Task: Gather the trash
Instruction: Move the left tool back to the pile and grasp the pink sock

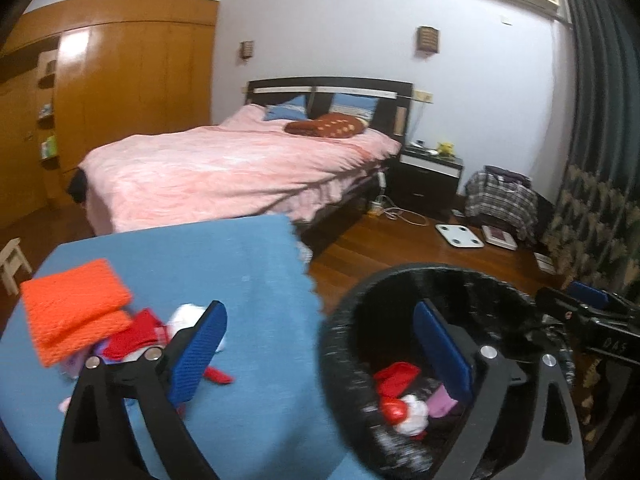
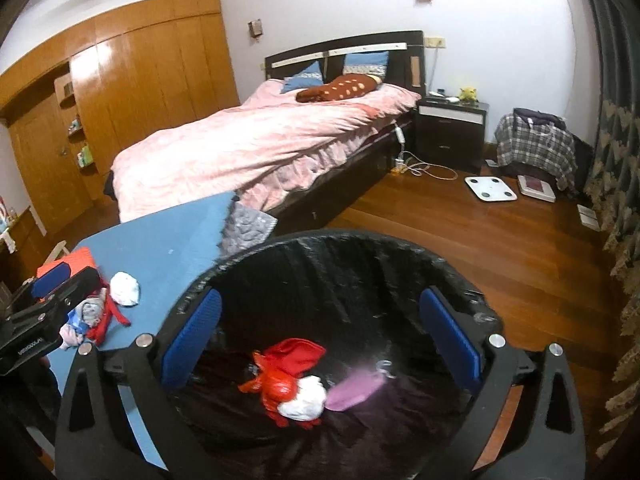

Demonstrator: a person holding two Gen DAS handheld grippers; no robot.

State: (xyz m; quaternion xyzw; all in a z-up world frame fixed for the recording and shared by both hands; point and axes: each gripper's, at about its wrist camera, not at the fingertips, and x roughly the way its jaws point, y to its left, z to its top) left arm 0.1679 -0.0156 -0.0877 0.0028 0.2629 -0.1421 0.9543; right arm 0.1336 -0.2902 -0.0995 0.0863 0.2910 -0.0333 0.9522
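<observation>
A bin with a black liner (image 2: 320, 236) stands beside a blue-covered table (image 2: 168, 248). In it lie a red wrapper (image 2: 292, 356), a white wad (image 2: 304, 400) and a purple scrap (image 2: 352, 390). My right gripper (image 2: 320, 300) hangs open over the bin's mouth with nothing between its fingers. My left gripper (image 1: 320, 320) is open and empty too, one finger above the table and the other above the bin (image 1: 340, 340). On the table remain a white crumpled wad (image 1: 188, 316), red scraps (image 1: 132, 336) and two orange sponges (image 1: 76, 304).
Behind the table is a bed with a pink cover (image 2: 260, 136), then a dark nightstand (image 2: 452, 132). A white scale (image 2: 490, 189) and cables lie on the wooden floor (image 2: 480, 248). Curtains (image 2: 616, 160) hang at the right; a wooden wardrobe (image 2: 152, 80) fills the left wall.
</observation>
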